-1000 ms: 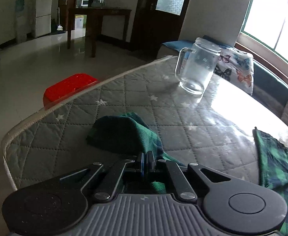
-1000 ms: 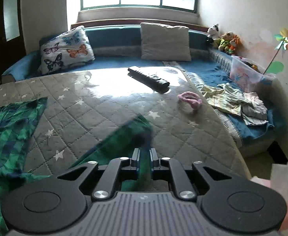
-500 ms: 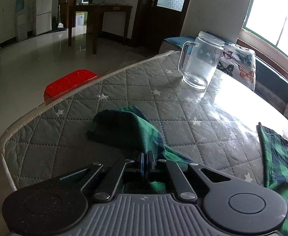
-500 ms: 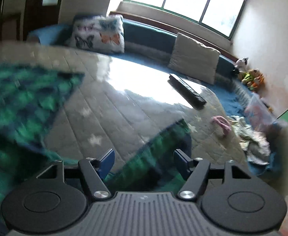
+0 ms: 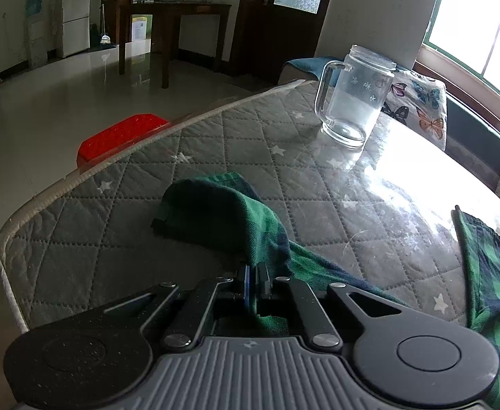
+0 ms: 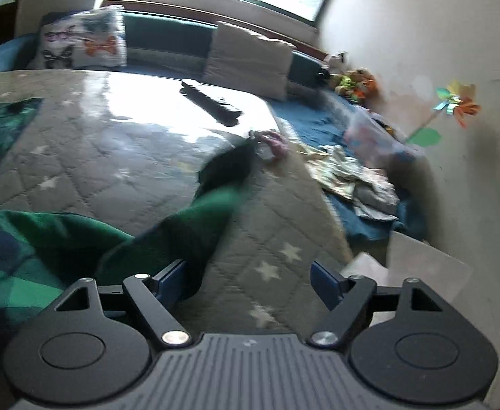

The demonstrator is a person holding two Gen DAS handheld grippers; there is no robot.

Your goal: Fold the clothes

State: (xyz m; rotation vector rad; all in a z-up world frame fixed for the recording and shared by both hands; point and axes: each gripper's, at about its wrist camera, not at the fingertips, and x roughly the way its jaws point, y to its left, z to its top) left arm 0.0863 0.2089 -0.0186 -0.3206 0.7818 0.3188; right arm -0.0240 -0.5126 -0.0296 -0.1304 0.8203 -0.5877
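The left tongs are clenched on a bunched fold of the green plaid shirt, whose cloth humps up in front of the fingers and trails onto the quilted counter near its rounded corner. More of the same shirt lies flat toward the right edge of the left wrist view. A clear glass mug stands upright farther along the counter, well apart from the shirt, close to the counter's far edge. Beyond the near-left edge, a red stool sits on the floor.

The right tongs are released, jaws wide apart over the star-patterned cover with nothing between them. A sleeve of the shirt runs diagonally across the counter just beside the left finger; whether it touches the pad cannot be told through the blur. The rest of the shirt is heaped at the left edge of this view. A dark remote lies near the far edge of the counter, and a pink hair tie rests by the right edge, close to the sleeve's tip.
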